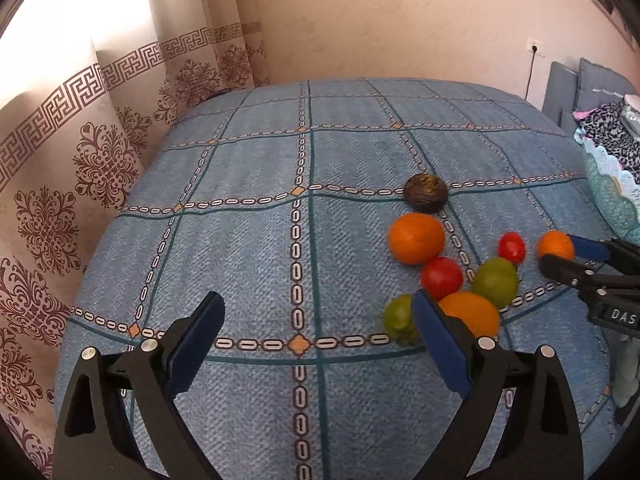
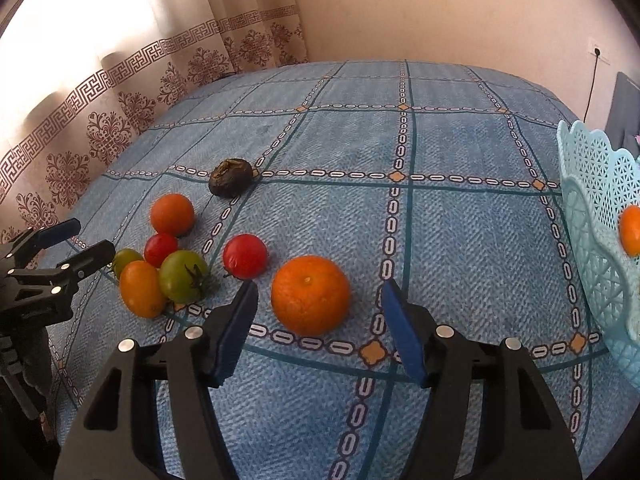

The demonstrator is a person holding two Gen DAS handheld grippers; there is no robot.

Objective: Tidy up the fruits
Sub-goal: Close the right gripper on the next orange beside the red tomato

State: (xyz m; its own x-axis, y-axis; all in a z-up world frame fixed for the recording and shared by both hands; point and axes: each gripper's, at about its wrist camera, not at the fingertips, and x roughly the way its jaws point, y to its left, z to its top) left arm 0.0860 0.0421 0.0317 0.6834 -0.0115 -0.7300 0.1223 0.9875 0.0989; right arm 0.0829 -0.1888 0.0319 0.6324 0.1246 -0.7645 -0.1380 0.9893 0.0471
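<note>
We see the blue checked bedcover (image 2: 460, 152) in both views; only the right wrist view shows the lace-pattern basket (image 2: 592, 184) with an orange fruit (image 2: 632, 230) inside. Right gripper (image 2: 320, 332) is spread, big orange (image 2: 311, 294) between the jaws, pads clear of it. Left of that orange: a red tomato (image 2: 245, 256), then a cluster with a green tomato (image 2: 183, 276). Behind it, a dark shrivelled fruit (image 2: 232, 177). Left gripper (image 1: 316, 344) is spread, nothing between; its right finger (image 1: 440, 348) partly hides the cluster. Patterned curtain (image 1: 80, 152), plain wall (image 1: 400, 20).
</note>
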